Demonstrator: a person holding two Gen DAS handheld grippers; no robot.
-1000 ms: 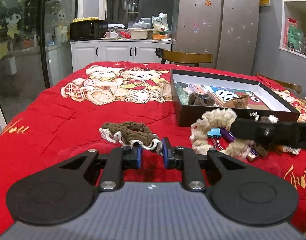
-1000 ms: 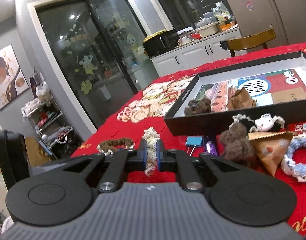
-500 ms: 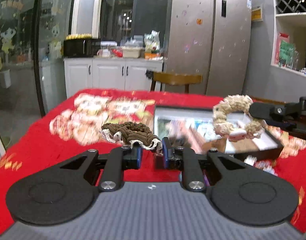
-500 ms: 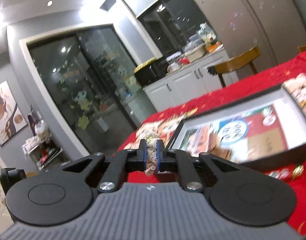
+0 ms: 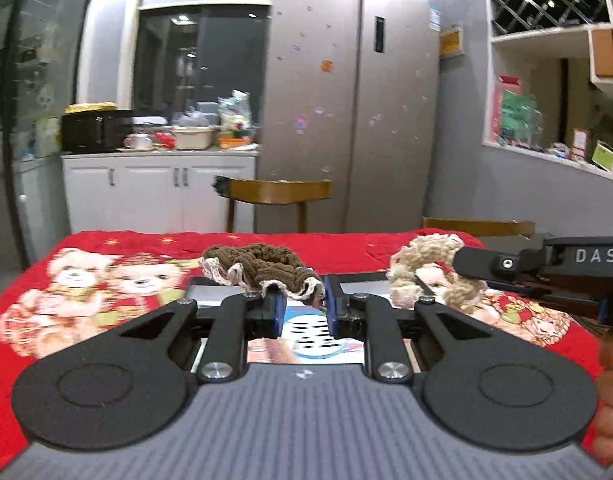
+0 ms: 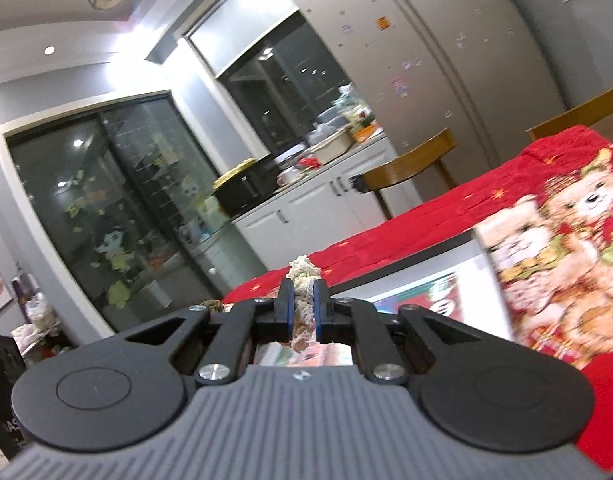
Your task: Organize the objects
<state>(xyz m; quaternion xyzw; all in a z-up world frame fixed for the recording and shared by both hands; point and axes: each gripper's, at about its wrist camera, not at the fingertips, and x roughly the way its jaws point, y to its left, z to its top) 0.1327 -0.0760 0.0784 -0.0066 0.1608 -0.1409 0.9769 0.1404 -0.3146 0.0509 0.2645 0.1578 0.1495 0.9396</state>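
My left gripper is shut on a brown crocheted scrunchie with cream lace trim and holds it in the air above the black box with a printed bottom. My right gripper is shut on a cream fluffy scrunchie, also lifted over the box. In the left wrist view the right gripper comes in from the right with the cream scrunchie hanging from it.
A red quilt with bear prints covers the table. Wooden chairs stand at the far edge. A grey fridge and white cabinets are behind.
Both grippers have risen from the quilt with their scrunchies and moved over the box. The loose items by the box have dropped out of view.
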